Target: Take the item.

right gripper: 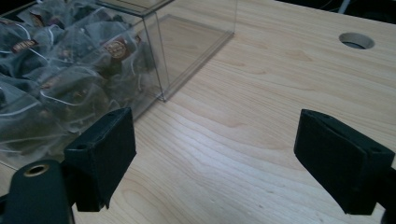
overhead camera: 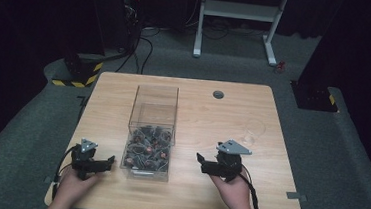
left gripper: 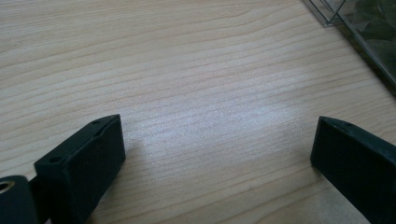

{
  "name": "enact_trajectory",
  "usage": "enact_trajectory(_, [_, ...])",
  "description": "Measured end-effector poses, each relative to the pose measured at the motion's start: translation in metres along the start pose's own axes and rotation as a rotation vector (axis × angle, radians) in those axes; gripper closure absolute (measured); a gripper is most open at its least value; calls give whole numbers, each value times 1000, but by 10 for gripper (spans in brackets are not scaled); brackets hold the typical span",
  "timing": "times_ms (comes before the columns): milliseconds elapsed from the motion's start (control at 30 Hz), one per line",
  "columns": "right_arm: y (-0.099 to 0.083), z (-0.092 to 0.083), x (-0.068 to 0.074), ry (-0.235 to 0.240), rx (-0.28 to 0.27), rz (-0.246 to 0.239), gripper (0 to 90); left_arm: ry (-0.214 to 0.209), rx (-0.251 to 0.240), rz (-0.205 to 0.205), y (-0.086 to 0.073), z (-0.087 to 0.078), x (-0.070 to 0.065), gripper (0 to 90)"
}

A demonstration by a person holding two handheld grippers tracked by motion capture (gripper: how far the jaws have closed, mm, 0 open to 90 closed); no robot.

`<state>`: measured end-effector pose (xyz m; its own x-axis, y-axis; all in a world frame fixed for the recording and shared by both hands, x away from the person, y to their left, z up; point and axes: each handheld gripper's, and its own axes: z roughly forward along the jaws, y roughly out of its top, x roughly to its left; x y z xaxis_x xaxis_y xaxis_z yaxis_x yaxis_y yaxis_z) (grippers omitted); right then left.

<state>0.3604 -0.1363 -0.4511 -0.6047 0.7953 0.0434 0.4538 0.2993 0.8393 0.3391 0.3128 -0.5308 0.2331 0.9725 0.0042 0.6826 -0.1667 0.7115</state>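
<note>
A clear plastic box (overhead camera: 151, 132) stands on the wooden table (overhead camera: 222, 117), in two compartments. Its near compartment holds several tea bags (overhead camera: 147, 151); the far compartment looks empty. My left gripper (overhead camera: 109, 160) rests low at the box's left side, open, nothing between its jaws (left gripper: 217, 154). My right gripper (overhead camera: 200, 164) sits to the right of the box, also open over bare wood (right gripper: 215, 149). In the right gripper view the box wall (right gripper: 154, 70) and tea bags (right gripper: 60, 79) lie just beyond the left jaw.
A round cable hole (overhead camera: 218, 94) sits near the table's far edge. A small clear dish or lid (overhead camera: 255, 129) lies on the right half of the table. Beyond the table are a white desk frame (overhead camera: 238, 13), cables and dark floor.
</note>
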Motion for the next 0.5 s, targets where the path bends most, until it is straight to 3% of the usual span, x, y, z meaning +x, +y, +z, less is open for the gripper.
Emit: enact_trajectory(500, [15, 6, 21, 66, -7, -27, 135, 0, 0, 1, 0, 0, 0, 32])
